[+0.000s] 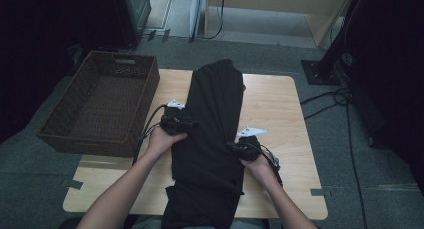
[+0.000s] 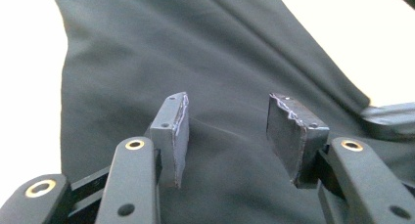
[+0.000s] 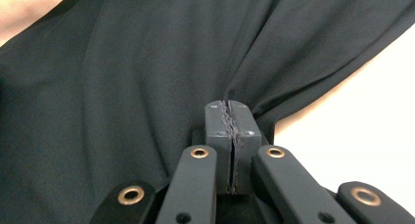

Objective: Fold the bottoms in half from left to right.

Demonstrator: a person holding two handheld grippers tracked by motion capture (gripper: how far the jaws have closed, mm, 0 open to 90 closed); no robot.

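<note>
Step in hand read as folding the long black fabric garment (image 1: 212,134), which lay lengthwise down the middle of the light wooden table (image 1: 272,109), its far end past the far table edge and its near end hanging off the near edge toward the person.

To do it well, judged from this layout:
- Both sides needed a pinch at matching height before any lift, otherwise the fold would skew.
- The left side had no hold, so it should bite the left edge through all layers first.
- The lift should stay low and the cloth taut between the two hands to avoid dragging the near end off the table.
- The dark brown woven rectangular basket (image 1: 102,106) sat at the far left, part over the table's left edge, apart from the garment; the likely drop spot once folded.

Left gripper (image 2: 227,136): jaws stood about half apart, grey pads (image 2: 171,131) hovering over the dark cloth, nothing pinched between them. In the high view it sat at the garment's left edge (image 1: 177,123).

Right gripper (image 3: 229,131): jaws fully together, clamped on a bunched pleat at the garment's right edge, with folds radiating away from the pinch. In the high view it sat on the right edge, nearer the person than the left one (image 1: 242,149).
</note>
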